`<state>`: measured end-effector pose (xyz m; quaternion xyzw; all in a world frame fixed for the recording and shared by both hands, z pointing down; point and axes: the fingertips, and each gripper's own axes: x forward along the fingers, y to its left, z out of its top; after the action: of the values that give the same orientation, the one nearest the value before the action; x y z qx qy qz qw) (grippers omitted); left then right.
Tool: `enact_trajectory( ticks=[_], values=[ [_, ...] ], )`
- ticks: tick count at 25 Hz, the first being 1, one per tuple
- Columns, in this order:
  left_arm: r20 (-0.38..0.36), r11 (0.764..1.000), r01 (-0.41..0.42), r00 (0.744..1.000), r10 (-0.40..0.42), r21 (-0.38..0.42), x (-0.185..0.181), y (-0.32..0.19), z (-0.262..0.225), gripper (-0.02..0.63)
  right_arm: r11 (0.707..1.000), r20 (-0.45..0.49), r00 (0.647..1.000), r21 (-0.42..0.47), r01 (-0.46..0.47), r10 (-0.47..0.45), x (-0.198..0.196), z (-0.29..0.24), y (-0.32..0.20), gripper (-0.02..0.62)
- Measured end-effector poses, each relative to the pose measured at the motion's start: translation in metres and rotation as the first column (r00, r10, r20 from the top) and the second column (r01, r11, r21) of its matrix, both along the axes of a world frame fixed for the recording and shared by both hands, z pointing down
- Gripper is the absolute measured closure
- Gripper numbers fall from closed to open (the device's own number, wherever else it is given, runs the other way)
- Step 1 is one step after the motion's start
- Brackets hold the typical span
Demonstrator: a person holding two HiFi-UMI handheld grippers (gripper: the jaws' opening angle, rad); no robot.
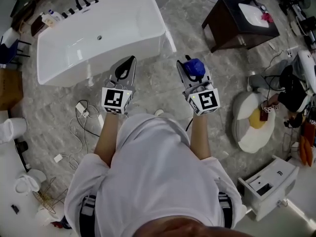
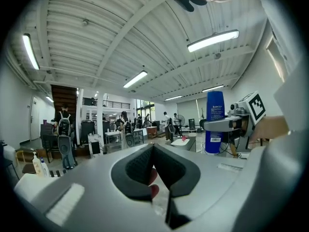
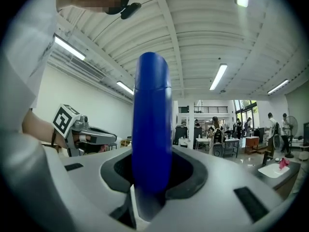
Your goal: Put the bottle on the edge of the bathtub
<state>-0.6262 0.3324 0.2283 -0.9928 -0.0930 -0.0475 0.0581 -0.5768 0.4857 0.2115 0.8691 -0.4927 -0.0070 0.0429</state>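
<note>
The right gripper [image 1: 190, 68] clamps the upright blue bottle [image 3: 152, 124] at its lower body, while the bathtub [image 1: 159, 31] rim lies ahead-left of it, nearer the closed, empty left gripper [image 1: 128, 63].

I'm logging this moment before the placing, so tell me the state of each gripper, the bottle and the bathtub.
Blue cylindrical bottle: upright, held off the floor.
Right gripper: fingers shut on the bottle.
Left gripper: fingers shut, nothing between them.
White bathtub: empty inside.

Grey marble floor [image 1: 190, 14], dark vanity cabinet [image 1: 224, 24] top right, ribbed ceiling [image 2: 120, 33] w/ strip lights [image 2: 212, 40].
</note>
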Motion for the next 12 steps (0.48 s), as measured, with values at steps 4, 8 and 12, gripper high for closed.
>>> enact_trajectory(
  ticks=[4, 8, 12],
  values=[
    [0.018, 1.000, 0.027, 0.999, -0.028, 0.013, 0.026, 0.013, 0.010, 0.611, 1.000, 0.022, 1.000, -0.024, 0.006, -0.005, 0.031, 0.014, 0.025, 0.462],
    [0.023, 0.999, 0.051, 0.998, -0.051, 0.017, 0.062, 0.017, 0.014, 0.611, 0.999, 0.034, 0.999, -0.040, 0.014, -0.013, 0.067, 0.021, 0.038, 0.460],
    [0.031, 0.998, 0.067, 0.997, -0.067, 0.010, 0.112, 0.017, 0.028, 0.611, 0.998, 0.032, 0.999, -0.048, 0.028, -0.027, 0.116, 0.028, 0.038, 0.460]
  ],
)
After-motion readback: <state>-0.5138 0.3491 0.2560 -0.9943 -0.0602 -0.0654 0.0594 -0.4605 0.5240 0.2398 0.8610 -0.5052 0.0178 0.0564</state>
